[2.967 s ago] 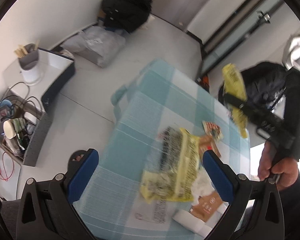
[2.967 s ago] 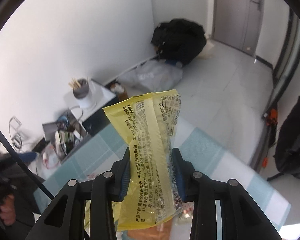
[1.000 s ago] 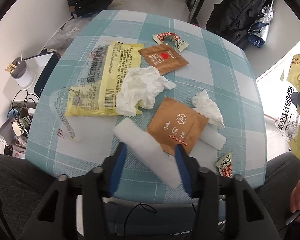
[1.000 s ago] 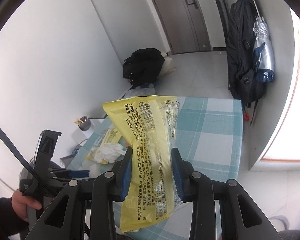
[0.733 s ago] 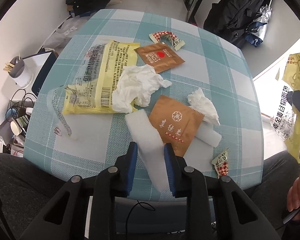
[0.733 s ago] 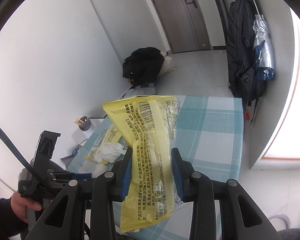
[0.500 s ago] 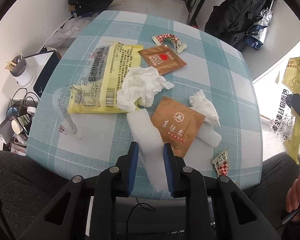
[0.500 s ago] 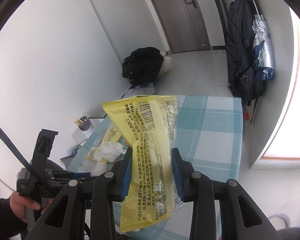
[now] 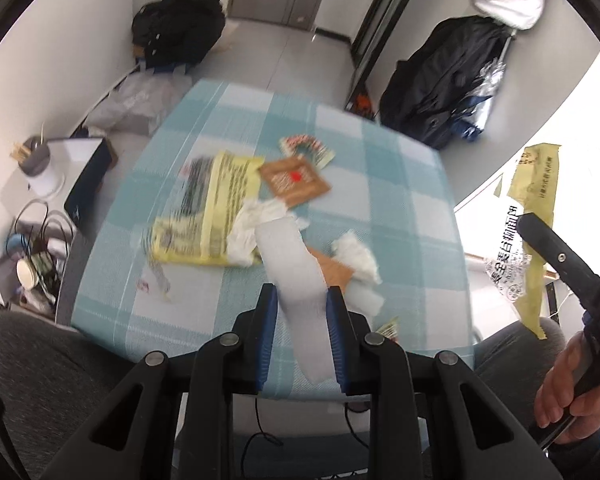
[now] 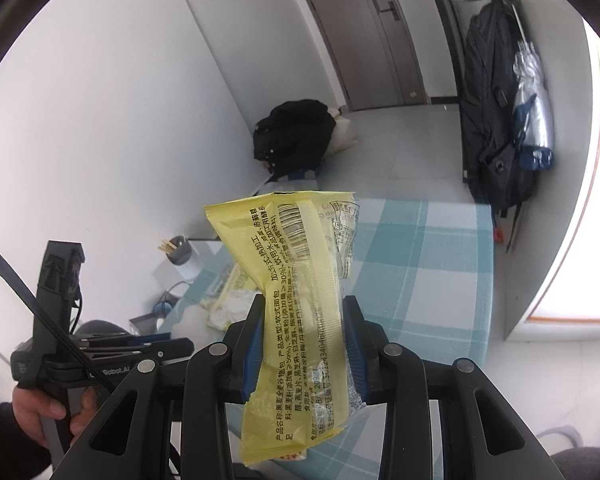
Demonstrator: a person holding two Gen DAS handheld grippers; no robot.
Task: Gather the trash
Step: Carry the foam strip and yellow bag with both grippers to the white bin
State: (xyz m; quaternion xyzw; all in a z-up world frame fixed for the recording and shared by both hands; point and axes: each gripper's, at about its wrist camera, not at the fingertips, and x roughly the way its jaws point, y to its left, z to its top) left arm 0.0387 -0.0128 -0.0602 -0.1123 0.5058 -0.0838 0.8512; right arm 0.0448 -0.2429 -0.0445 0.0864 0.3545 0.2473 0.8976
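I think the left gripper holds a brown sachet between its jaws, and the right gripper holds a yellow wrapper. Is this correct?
Not quite. The left gripper holds a white foam strip, not a brown sachet; the left wrist view shows it between the jaws. The right gripper does hold the yellow wrapper.

White foam strip (image 9: 300, 276) lifted; yellow wrapper (image 10: 300, 312) upright, clamped.

My left gripper (image 9: 302, 304) has a black plastic frame with silver round screws at its pivots and ribbed blue pads (image 9: 269, 332) lining the inner faces of its fingers. My right gripper (image 10: 304, 316) is built the same way. A black cable (image 10: 24, 296) runs from the left handle, which bears white lettering. I wear grey trousers (image 9: 32, 364) and a dark sleeve (image 10: 0, 428).
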